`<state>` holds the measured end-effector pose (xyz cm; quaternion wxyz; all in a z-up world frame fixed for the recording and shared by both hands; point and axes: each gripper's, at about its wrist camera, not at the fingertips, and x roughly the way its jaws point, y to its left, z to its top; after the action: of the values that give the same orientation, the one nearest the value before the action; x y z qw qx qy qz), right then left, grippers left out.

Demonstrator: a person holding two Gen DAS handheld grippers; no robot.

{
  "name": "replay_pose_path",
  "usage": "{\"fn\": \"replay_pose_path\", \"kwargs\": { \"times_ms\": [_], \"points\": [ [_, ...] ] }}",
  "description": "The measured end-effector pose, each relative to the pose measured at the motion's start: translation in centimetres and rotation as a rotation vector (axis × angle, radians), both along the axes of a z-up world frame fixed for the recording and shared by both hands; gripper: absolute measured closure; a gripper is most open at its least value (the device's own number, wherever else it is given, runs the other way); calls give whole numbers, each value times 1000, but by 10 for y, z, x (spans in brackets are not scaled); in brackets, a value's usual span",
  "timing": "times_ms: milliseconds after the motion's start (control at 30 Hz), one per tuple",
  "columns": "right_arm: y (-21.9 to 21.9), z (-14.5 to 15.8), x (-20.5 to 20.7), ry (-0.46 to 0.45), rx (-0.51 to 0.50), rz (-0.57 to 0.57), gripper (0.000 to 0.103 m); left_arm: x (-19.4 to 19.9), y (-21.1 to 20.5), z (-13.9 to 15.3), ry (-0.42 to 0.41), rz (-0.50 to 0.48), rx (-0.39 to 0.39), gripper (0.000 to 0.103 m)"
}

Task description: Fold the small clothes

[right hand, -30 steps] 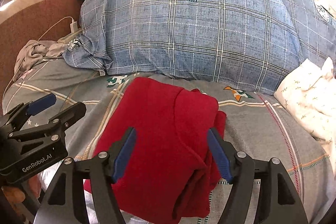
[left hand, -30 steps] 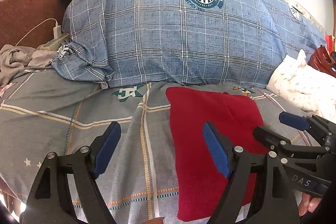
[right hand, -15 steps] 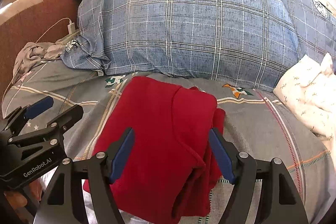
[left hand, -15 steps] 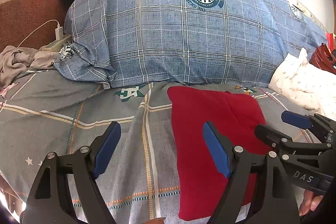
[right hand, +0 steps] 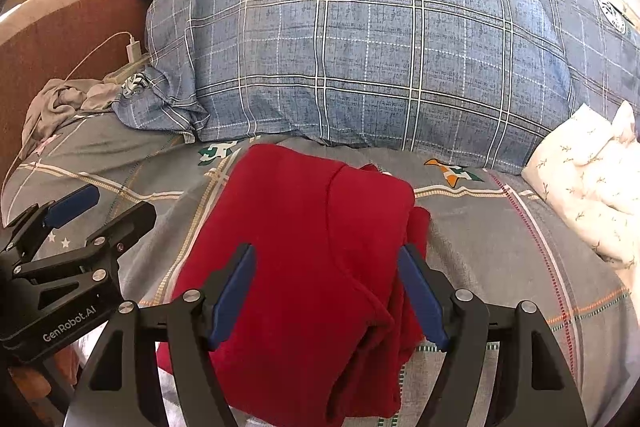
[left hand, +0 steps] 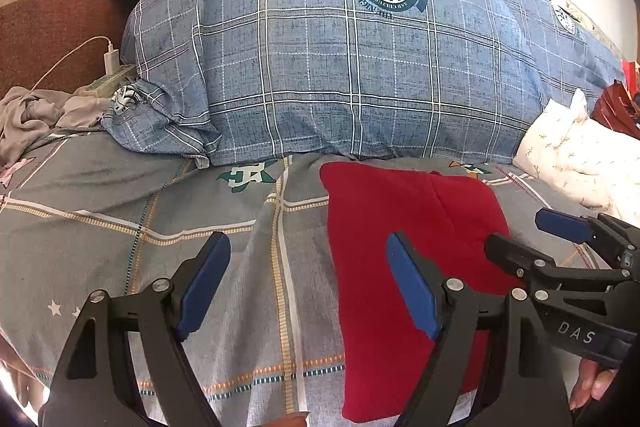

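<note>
A red garment [right hand: 304, 251] lies folded into a thick rectangle on the grey checked bedsheet [right hand: 500, 267]; the left wrist view shows the same red garment [left hand: 400, 219] right of centre. My right gripper [right hand: 328, 287] hovers over its near part, jaws wide apart, pads clear of the cloth. Open as well, my left gripper [left hand: 308, 287] hangs over bare sheet just left of the garment, with only its right finger [left hand: 412, 291] above the red edge. Each gripper shows in the other's view: the right gripper [left hand: 532, 239] at the right edge, the left gripper [right hand: 92, 215] at the left.
A big blue plaid pillow [right hand: 360, 59] fills the back of the bed. A white floral cloth [right hand: 588, 187] lies at the right, a crumpled grey cloth [right hand: 60, 103] and a charger with cable [right hand: 132, 49] at the left by the brown headboard [right hand: 60, 39].
Both views have shifted slightly; the garment lies as before. The right gripper's jaws look a touch wider than a second ago.
</note>
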<state>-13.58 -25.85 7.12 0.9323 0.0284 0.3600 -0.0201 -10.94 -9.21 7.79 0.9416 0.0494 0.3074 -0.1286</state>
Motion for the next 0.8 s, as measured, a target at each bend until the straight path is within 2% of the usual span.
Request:
{"fn": "replay_pose_path", "kwargs": {
  "times_ms": [800],
  "points": [
    [0,-6,7,9,15,11,29,4,-4,-4,3,1,7,22]
  ]
}}
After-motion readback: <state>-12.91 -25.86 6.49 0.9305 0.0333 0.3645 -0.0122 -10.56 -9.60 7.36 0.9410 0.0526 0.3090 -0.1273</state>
